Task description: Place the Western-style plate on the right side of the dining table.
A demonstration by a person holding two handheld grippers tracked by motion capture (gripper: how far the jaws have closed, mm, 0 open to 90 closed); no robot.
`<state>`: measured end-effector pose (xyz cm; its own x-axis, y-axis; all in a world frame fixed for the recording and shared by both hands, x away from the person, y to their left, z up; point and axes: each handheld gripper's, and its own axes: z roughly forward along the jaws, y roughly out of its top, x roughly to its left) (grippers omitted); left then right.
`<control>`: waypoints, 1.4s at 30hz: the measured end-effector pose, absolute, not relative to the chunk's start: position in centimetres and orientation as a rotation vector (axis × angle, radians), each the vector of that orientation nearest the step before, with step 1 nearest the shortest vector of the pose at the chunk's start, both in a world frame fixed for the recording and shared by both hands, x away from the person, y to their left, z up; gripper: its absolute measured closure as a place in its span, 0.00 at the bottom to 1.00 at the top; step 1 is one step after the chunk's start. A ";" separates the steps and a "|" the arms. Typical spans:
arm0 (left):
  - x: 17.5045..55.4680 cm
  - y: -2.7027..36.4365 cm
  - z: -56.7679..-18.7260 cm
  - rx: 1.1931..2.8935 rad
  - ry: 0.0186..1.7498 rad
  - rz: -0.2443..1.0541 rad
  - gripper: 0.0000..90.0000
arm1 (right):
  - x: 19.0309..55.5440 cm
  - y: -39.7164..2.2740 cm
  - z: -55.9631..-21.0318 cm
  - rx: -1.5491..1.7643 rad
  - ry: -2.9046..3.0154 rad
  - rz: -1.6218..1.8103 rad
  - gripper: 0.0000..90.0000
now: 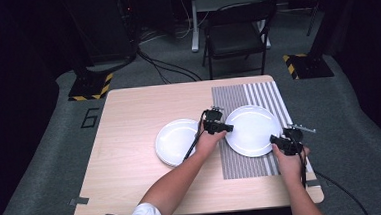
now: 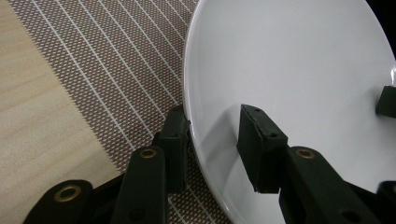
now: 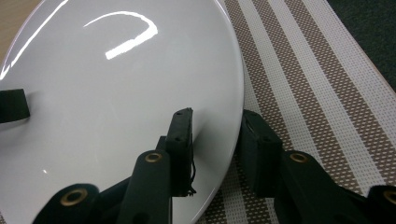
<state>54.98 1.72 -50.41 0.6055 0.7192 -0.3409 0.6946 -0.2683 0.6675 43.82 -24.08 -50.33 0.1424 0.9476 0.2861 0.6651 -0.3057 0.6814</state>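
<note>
A white plate (image 1: 250, 129) lies on a brown striped placemat (image 1: 257, 91) at the right of the wooden table (image 1: 129, 121). My left gripper (image 1: 226, 128) straddles the plate's left rim; in the left gripper view (image 2: 215, 116) one jaw lies against the outside edge and the other on the plate's (image 2: 289, 60) inner slope. My right gripper (image 1: 274, 140) straddles the right rim the same way (image 3: 217, 116), gripping the plate (image 3: 116, 93). Each gripper view also shows one jaw of the other gripper across the plate.
A second white plate (image 1: 175, 141), perhaps the top of a stack, sits on bare wood just left of the mat. A black chair (image 1: 236, 32) and floor stands with yellow-black tape (image 1: 89, 86) are beyond the table's far edge.
</note>
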 end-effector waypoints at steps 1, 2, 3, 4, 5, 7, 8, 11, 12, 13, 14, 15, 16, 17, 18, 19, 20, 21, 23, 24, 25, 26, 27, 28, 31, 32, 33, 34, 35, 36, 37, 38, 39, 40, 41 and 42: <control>55.0 1.7 -50.4 2.010 1.113 0.043 0.70 | 43.9 -24.0 -50.5 2.042 1.545 0.978 0.73; 55.0 1.6 -50.5 2.004 1.121 0.041 0.70 | 43.9 -24.0 -50.5 2.044 1.546 0.971 0.72; 55.0 1.6 -50.5 2.004 1.120 0.041 0.70 | 43.9 -24.0 -50.5 2.045 1.548 0.971 0.72; 55.0 1.6 -50.5 2.004 1.120 0.041 0.70 | 43.9 -24.0 -50.5 2.045 1.548 0.971 0.72; 55.0 1.5 -50.5 2.006 1.116 0.045 0.70 | 43.9 -24.0 -50.7 2.048 1.541 0.976 0.72; 55.1 1.5 -50.6 2.007 1.114 0.048 0.69 | 44.0 -24.1 -50.8 2.053 1.538 0.976 0.71; 55.0 1.4 -50.6 2.006 1.120 0.049 0.69 | 44.0 -24.0 -50.8 2.056 1.537 0.973 0.71; 55.0 1.3 -50.7 2.015 1.122 0.050 0.67 | 44.0 -24.0 -50.9 2.059 1.536 0.970 0.70; 55.0 1.1 -50.8 2.010 1.126 0.052 0.67 | 44.0 -24.0 -51.0 2.057 1.538 0.969 0.70; 55.1 1.1 -50.8 2.014 1.125 0.053 0.67 | 44.0 -24.1 -51.0 2.058 1.540 0.966 0.70; 55.1 1.1 -50.8 2.014 1.125 0.053 0.67 | 44.0 -24.1 -51.0 2.058 1.540 0.966 0.70; 55.1 1.1 -50.8 2.019 1.128 0.052 0.67 | 44.0 -24.1 -51.0 2.065 1.540 0.967 0.70; 55.1 1.1 -50.9 2.018 1.129 0.052 0.66 | 44.0 -24.1 -51.1 2.067 1.543 0.963 0.70; 55.1 1.1 -50.9 2.016 1.133 0.048 0.66 | 44.0 -24.1 -51.1 2.067 1.544 0.964 0.69; 55.1 1.1 -50.9 2.016 1.133 0.048 0.66 | 44.0 -24.1 -51.1 2.067 1.544 0.964 0.69; 55.1 1.1 -51.0 2.017 1.137 0.046 0.66 | 44.1 -24.1 -51.2 2.065 1.539 0.971 0.69; 55.1 1.1 -51.0 2.017 1.137 0.046 0.66 | 44.1 -24.1 -51.2 2.065 1.539 0.971 0.69; 55.1 1.1 -51.0 2.016 1.142 0.041 0.66 | 44.1 -24.2 -51.2 2.072 1.539 0.971 0.69; 55.2 1.0 -51.1 2.017 1.145 0.039 0.66 | 44.1 -24.2 -51.3 2.076 1.543 0.967 0.69; 55.2 1.0 -51.1 2.017 1.145 0.039 0.66 | 44.1 -24.2 -51.3 2.076 1.543 0.967 0.69; 55.2 1.0 -51.2 2.015 1.147 0.036 0.66 | 44.1 -24.2 -51.3 2.074 1.539 0.970 0.69; 55.2 1.0 -51.2 2.015 1.147 0.036 0.66 | 44.1 -24.2 -51.3 2.074 1.539 0.970 0.69; 55.2 1.0 -51.3 2.012 1.146 0.037 0.66 | 44.1 -24.2 -51.3 2.074 1.539 0.970 0.69; 55.2 1.0 -51.3 2.012 1.145 0.038 0.66 | 44.1 -24.2 -51.3 2.072 1.541 0.970 0.69; 55.3 1.0 -51.3 2.016 1.143 0.038 0.65 | 44.1 -24.2 -51.3 2.070 1.545 0.963 0.68; 55.3 1.0 -51.2 2.020 1.142 0.037 0.65 | 44.1 -24.2 -51.3 2.070 1.548 0.959 0.68; 55.3 1.0 -51.3 2.018 1.141 0.040 0.65 | 44.1 -24.2 -51.3 2.070 1.550 0.957 0.68; 55.3 1.0 -51.3 2.018 1.141 0.040 0.65 | 44.1 -24.2 -51.3 2.070 1.550 0.957 0.68; 55.2 1.0 -51.2 2.022 1.141 0.040 0.65 | 44.2 -24.1 -51.3 2.067 1.550 0.955 0.68; 55.2 1.0 -51.2 2.024 1.142 0.045 0.65 | 44.2 -24.1 -51.3 2.067 1.550 0.955 0.68; 55.2 0.9 -51.2 2.027 1.135 0.056 0.65 | 44.2 -24.1 -51.2 2.060 1.562 0.943 0.68; 55.2 0.9 -51.2 2.027 1.135 0.056 0.64 | 44.2 -24.1 -51.2 2.060 1.562 0.943 0.68; 55.1 0.9 -51.2 2.029 1.135 0.063 0.64 | 44.2 -24.1 -51.2 2.060 1.563 0.939 0.67; 55.1 0.8 -51.2 2.035 1.137 0.066 0.64 | 44.2 -24.0 -51.1 2.064 1.566 0.926 0.67; 55.0 0.7 -51.1 2.041 1.130 0.081 0.63 | 44.2 -24.0 -51.1 2.061 1.573 0.918 0.67; 55.0 0.7 -51.1 2.041 1.130 0.081 0.63 | 44.2 -24.0 -51.1 2.057 1.578 0.915 0.67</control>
<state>55.00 0.69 -51.14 0.6018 0.7408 -0.2985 0.6910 -0.2955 0.6598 44.15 -23.96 -51.10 0.1534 0.9535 0.2596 0.6990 -0.2904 0.6535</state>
